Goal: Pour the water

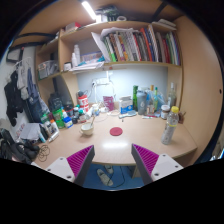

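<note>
Wooden tabletop [120, 147] fills the middle of the frame, with a clear bottle [170, 126] at right and a red coaster [116, 131] at centre. The tool [113, 160] at the bottom gapes wide, holding nothing. Books [140, 45] line the shelf at upper right.

We get strong fisheye: the shelf [118, 66] and desk [110, 143] edges bow hard toward the rim. Main light is a ceiling strip [90, 10], blown out white. A second glow under the shelf washes the back wall pale. Desk top evenly lit, soft shadows only. Left side by the hanging bags [18, 100] is dim. Small items read soft.
</note>
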The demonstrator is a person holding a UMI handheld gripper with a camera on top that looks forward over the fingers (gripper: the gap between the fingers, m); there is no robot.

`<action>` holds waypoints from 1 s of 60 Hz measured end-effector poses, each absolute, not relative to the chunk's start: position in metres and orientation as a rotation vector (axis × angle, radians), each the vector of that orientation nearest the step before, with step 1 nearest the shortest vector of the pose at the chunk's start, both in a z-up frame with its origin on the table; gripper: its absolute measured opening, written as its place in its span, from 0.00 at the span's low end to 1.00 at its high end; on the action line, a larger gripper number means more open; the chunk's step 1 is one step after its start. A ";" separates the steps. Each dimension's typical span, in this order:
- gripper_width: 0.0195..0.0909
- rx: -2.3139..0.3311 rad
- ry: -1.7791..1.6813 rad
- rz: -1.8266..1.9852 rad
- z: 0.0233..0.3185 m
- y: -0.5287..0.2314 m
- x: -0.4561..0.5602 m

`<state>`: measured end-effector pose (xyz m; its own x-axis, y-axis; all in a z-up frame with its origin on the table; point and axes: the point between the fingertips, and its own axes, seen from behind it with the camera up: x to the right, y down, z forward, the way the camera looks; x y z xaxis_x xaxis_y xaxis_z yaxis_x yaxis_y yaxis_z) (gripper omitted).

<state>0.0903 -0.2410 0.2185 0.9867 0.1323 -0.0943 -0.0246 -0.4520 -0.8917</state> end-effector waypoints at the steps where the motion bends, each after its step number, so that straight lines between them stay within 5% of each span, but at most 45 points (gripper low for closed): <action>1: 0.88 -2.033 -0.077 0.177 0.219 -0.242 0.095; 23: 0.88 -2.037 -0.007 0.098 0.209 -0.270 0.118; 40: 0.88 -1.979 0.065 0.008 0.194 -0.220 0.234; 60: 0.89 -1.877 0.109 0.020 0.110 -0.065 0.371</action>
